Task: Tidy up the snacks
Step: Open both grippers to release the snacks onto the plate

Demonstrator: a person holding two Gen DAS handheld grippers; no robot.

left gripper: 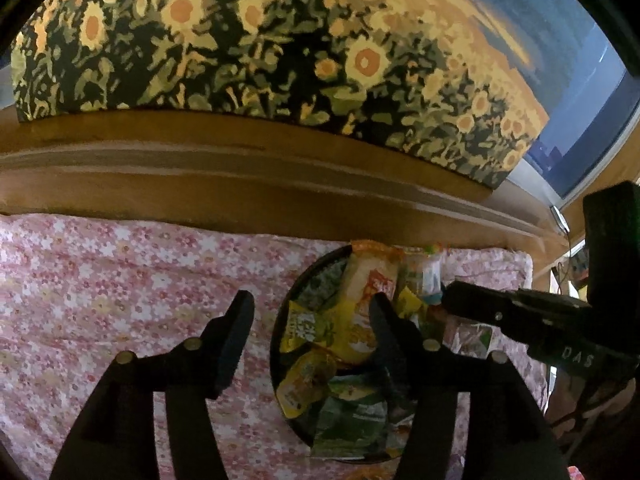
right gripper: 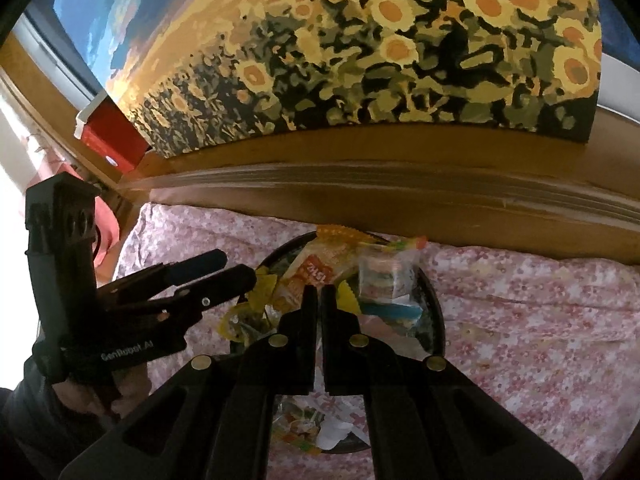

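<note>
A dark round tray [left gripper: 280,320] full of snack packets lies on a pink floral cloth; it also shows in the right wrist view [right gripper: 434,300]. Yellow and green packets [left gripper: 320,332] and an orange packet [left gripper: 376,276] fill it. A clear bag of colourful sweets [right gripper: 384,276] lies at its far right. My left gripper [left gripper: 312,308] is open, its right finger over the tray, its left finger over the cloth. My right gripper [right gripper: 319,300] is shut with nothing visible between the fingers, hovering over the tray middle. It enters the left wrist view from the right [left gripper: 452,296].
The pink floral cloth [left gripper: 120,280] covers the surface around the tray. A wooden ledge [left gripper: 240,168] runs behind it, carrying a sunflower painting [left gripper: 280,48]. A red box [right gripper: 112,136] sits at the ledge's left end. The hand holding the left gripper [right gripper: 120,308] is at the left.
</note>
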